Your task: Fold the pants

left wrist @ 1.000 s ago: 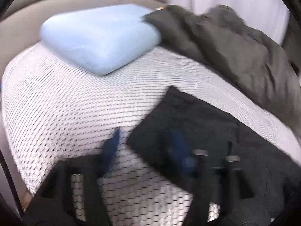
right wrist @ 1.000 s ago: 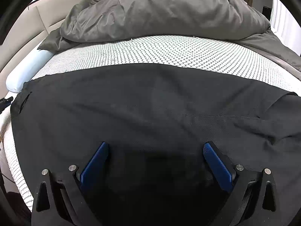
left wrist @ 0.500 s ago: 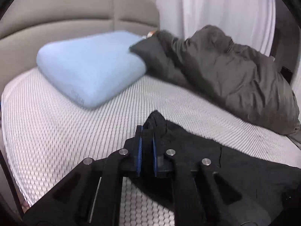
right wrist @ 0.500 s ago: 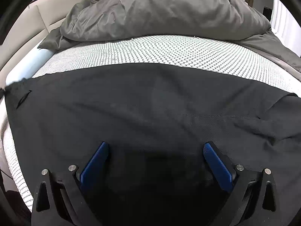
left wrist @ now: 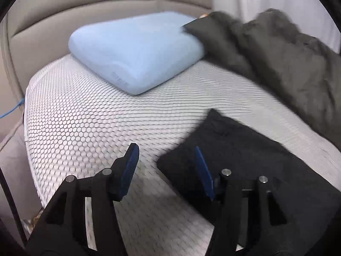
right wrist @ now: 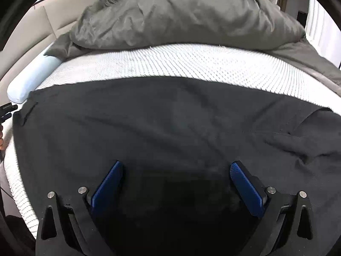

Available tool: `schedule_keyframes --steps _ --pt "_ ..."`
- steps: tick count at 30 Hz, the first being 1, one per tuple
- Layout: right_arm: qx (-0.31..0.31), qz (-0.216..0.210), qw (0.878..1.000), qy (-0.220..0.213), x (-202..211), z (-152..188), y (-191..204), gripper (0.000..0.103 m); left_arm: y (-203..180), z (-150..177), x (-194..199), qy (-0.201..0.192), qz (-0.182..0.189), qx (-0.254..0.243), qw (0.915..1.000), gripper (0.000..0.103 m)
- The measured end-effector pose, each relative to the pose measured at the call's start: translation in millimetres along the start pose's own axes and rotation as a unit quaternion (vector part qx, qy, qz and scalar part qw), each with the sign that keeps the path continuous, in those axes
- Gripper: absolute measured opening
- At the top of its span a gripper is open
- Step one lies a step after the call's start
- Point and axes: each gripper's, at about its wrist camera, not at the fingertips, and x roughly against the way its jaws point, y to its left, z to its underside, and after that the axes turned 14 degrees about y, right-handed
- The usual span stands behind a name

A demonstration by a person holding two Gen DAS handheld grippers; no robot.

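Black pants point(right wrist: 170, 132) lie spread flat across the white mesh mattress point(right wrist: 170, 61). Their left end with a pocket slit shows in the left wrist view point(left wrist: 245, 155) as a flat corner. My left gripper point(left wrist: 165, 156) is open and empty, its right finger over the pants' corner, its left finger over bare mattress point(left wrist: 85, 128). My right gripper point(right wrist: 175, 168) is open and empty, low over the middle of the pants. The left gripper's tip peeks in at the right wrist view's left edge point(right wrist: 7, 111).
A light blue pillow point(left wrist: 136, 49) lies by the beige headboard point(left wrist: 85, 10). A crumpled grey duvet point(right wrist: 183, 15) is heaped along the far side of the bed, also in the left wrist view point(left wrist: 287, 64). A blue cable point(left wrist: 10, 111) hangs at the mattress's left side.
My left gripper was shut on the pants' corner and lifting it half a second ago; now it is open and the corner lies flat. The right gripper has stayed put.
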Motion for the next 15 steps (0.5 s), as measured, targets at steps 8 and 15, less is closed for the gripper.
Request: schedule_keyframes --steps 8,15 --pt "0.122 -0.038 0.992 -0.015 23 29 68 0.102 -174 126 51 0.034 0.211 -0.296 0.9312 0.070" --pt "0.060 0.038 0.997 -0.004 39 75 -12 0.102 -235 192 31 0.063 0.166 -0.402 0.8984 0.078"
